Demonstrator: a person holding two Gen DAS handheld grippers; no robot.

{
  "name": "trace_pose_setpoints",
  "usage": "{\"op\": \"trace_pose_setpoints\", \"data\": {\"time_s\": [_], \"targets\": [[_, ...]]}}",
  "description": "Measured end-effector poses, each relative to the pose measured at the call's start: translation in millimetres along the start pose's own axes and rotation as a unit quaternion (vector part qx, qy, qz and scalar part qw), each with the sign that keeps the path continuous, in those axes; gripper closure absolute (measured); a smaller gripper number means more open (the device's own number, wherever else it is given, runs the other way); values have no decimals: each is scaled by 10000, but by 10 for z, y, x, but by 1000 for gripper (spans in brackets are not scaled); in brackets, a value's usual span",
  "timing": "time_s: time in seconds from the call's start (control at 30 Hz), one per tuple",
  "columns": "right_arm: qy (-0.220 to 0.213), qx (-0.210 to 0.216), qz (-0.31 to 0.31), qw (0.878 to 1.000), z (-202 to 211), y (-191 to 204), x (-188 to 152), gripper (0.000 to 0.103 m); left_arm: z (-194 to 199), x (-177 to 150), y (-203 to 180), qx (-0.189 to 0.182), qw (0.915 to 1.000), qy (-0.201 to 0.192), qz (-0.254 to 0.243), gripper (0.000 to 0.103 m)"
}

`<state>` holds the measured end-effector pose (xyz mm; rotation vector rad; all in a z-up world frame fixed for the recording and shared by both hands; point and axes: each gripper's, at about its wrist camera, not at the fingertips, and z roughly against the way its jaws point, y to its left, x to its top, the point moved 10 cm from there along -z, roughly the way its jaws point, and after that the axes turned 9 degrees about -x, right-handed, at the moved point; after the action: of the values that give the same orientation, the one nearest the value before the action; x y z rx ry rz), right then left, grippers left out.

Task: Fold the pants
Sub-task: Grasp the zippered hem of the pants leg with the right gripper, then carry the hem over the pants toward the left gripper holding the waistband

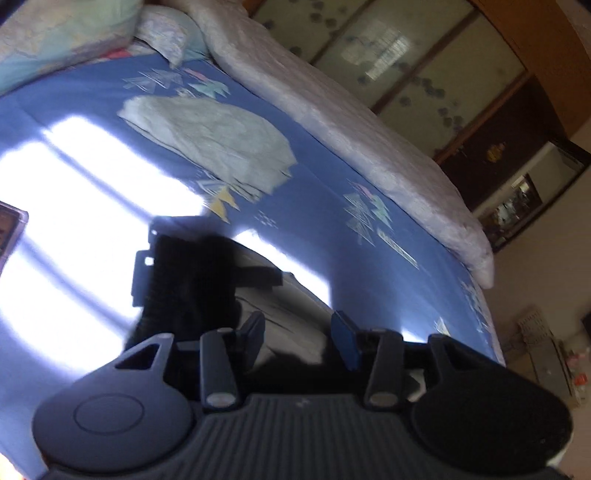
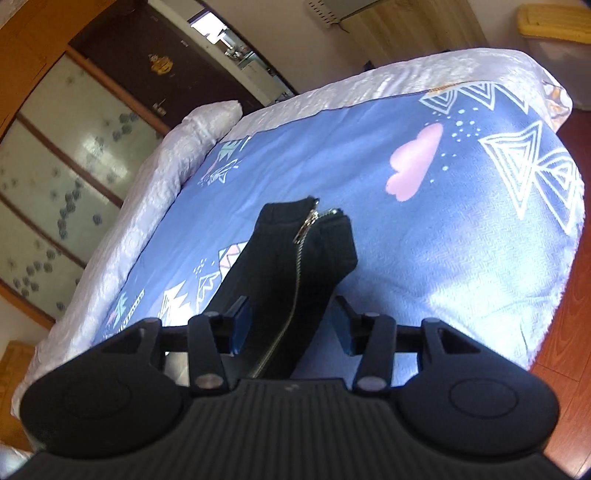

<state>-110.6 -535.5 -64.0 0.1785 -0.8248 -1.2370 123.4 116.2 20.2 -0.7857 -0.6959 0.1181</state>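
Observation:
The black pants point(image 1: 184, 266) lie on the blue patterned bed sheet point(image 1: 325, 173), partly in a bright patch of sunlight. My left gripper point(image 1: 300, 336) hovers just over them with its jaws apart; dark cloth shows in the gap, and neither pad presses on it. In the right wrist view a narrow black end of the pants point(image 2: 295, 251), with a silver zipper point(image 2: 304, 229) running along it, stretches away over the sheet point(image 2: 369, 147). My right gripper point(image 2: 291, 328) straddles this end, open, its blue pads standing on either side of the cloth.
A folded pale green garment point(image 1: 210, 140) rests farther up the bed. Pillows point(image 1: 66, 33) sit at the head, and a white quilt point(image 1: 351, 122) runs along the far side. Beyond it stand a wardrobe with frosted doors point(image 2: 55, 155) and a dark door point(image 2: 159, 70). Wooden floor point(image 2: 565, 332) borders the bed.

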Motion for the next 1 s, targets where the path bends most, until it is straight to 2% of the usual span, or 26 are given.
{"op": "trace_pose_setpoints", "data": {"time_s": [0.07, 0.2, 0.33, 0.4, 0.5, 0.67, 0.83, 0.87, 0.9, 0.97, 1.0], "targets": [[7, 1, -133, 9999, -127, -40, 81, 50, -323, -261, -207, -220, 9985, 471, -158, 63], [109, -44, -127, 9999, -389, -35, 135, 49, -916, -793, -461, -339, 9898, 1305, -457, 64], [29, 36, -65, 10000, -587, 16, 163, 49, -1335, -1109, -383, 60, 9819, 1828, -485, 65], [22, 74, -13, 10000, -647, 93, 177, 49, -1419, -1187, -370, 236, 9805, 1882, -509, 65], [22, 135, 7, 9999, -667, 146, 195, 47, -1426, -1174, -387, 203, 9816, 1846, -452, 65], [-125, 243, -404, 9988, -474, -61, 59, 47, -1462, -1202, -351, 273, 9829, 1781, -374, 68], [-196, -39, 171, 9997, -574, 128, 37, 42, -1541, -1225, -468, 486, 9795, 1798, -769, 67], [-146, -46, 289, 9995, -638, 186, 52, 49, -1542, -1228, -488, 517, 9790, 1799, -805, 67], [-82, -61, 401, 9991, -701, 235, 63, 77, -1494, -1200, -462, 511, 9792, 1802, -783, 67], [247, -127, 313, 9991, -815, 294, 51, 78, -1445, -1193, -488, 358, 9804, 1837, -620, 67], [265, -78, 264, 9993, -781, 358, 59, 79, -1411, -1187, -509, 230, 9813, 1837, -525, 67]]}}
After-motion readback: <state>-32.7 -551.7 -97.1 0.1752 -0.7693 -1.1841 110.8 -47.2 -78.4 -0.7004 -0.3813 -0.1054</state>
